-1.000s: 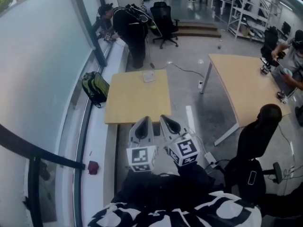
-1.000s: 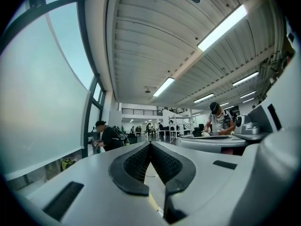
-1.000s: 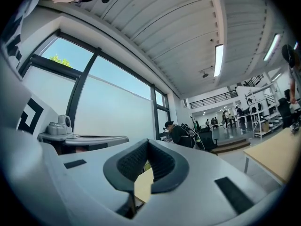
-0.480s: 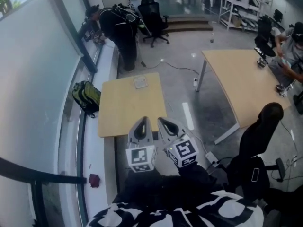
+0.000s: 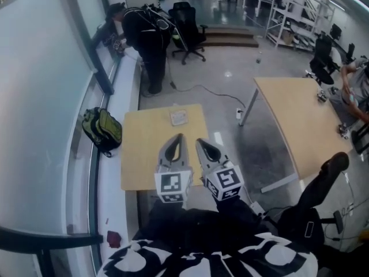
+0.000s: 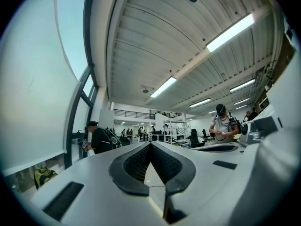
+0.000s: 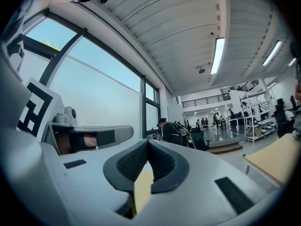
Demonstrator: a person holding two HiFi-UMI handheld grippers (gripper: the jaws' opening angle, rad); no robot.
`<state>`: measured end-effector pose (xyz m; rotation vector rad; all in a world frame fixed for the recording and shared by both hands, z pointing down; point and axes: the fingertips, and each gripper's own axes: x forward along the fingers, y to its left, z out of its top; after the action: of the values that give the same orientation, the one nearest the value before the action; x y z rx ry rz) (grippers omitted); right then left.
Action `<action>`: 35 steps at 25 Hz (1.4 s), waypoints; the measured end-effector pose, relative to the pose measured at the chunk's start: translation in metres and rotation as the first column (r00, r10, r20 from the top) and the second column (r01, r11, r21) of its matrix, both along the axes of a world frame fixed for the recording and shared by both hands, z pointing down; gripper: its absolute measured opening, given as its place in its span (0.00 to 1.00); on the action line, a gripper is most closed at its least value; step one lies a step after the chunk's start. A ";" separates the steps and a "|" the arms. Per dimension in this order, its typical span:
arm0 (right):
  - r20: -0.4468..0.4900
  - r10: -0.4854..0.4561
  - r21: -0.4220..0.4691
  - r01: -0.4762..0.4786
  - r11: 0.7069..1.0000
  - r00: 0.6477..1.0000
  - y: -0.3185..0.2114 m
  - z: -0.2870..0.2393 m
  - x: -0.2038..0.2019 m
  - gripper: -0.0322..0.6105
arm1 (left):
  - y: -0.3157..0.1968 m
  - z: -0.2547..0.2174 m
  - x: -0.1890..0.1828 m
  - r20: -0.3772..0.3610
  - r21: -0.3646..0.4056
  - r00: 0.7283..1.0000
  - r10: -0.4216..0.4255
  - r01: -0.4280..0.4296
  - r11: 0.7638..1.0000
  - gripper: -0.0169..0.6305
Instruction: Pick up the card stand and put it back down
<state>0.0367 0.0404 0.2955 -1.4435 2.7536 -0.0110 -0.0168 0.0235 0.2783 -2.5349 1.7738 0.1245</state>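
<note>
Closest in the head view: the holder's black-and-white top (image 5: pixel 213 261). A small red thing (image 5: pixel 113 238) lies low by the window, off to the left.

Just ahead, L gripper (image 5: pixel 179 136) and R gripper (image 5: pixel 199 141) sit side by side, close together. Both are level and reach over the near edge of the table (image 5: pixel 138 154), marker cubes facing up. L gripper view: pads meet tip to tip, nothing btwn them. R gripper view: same, jaws together, nothing held. Only a sliver of tabletop shows thru the gap under the tips.

Card stand (image 5: pixel 180 118) sits on the far part of the table, near the far edge, approx in line w/ the grippers. It is well apart from both and untouched. It looks small, pale and squarish; too small for more detail.

Left of the table, a green backpack (image 5: pixel 102 129) rests by the window ledge. To the right stands a 2nd table (image 5: pixel 300 120), w/ a black chair (image 5: pixel 323 180) off its near corner.

Beyond the table a cable (image 5: pixel 213 90) trails over the grey floor. Further back a person in dark clothes (image 5: pixel 147 30) stands bent at the window, w/ an office chair (image 5: pixel 190 19) beside them. Shelves (image 5: pixel 288 7) stand far right.
</note>
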 end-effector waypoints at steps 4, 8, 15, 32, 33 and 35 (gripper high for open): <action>0.001 0.025 0.004 -0.025 1.000 1.000 -0.047 -0.002 -0.035 0.08 | -0.043 0.000 -0.036 -0.007 0.001 1.000 0.029 -0.029 1.000 0.03; -0.007 0.048 0.015 -0.048 0.999 0.999 -0.080 0.000 -0.061 0.08 | -0.072 0.007 -0.063 -0.007 -0.007 0.999 0.039 -0.039 0.999 0.03; -0.059 0.082 -0.070 -0.086 0.994 0.995 -0.101 0.036 -0.073 0.08 | -0.097 0.050 -0.067 0.006 -0.092 0.991 0.136 -0.135 0.987 0.03; -0.094 0.014 -0.305 -0.042 0.951 0.995 -0.155 0.165 -0.046 0.08 | -0.142 0.206 -0.066 0.045 -0.377 0.971 0.234 -0.200 0.904 0.05; -0.094 0.010 -0.323 -0.040 0.945 0.995 -0.157 0.174 -0.044 0.08 | -0.146 0.215 -0.071 0.032 -0.389 0.973 0.229 -0.199 0.900 0.05; -0.096 -0.014 -0.350 -0.020 0.937 0.995 -0.161 0.190 -0.043 0.08 | -0.154 0.232 -0.083 0.020 -0.411 0.974 0.228 -0.199 0.889 0.06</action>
<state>-0.0066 -0.1210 0.4859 -1.5575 2.9412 -0.4693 -0.0998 -0.1309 0.5108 -2.9715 1.6299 -0.3624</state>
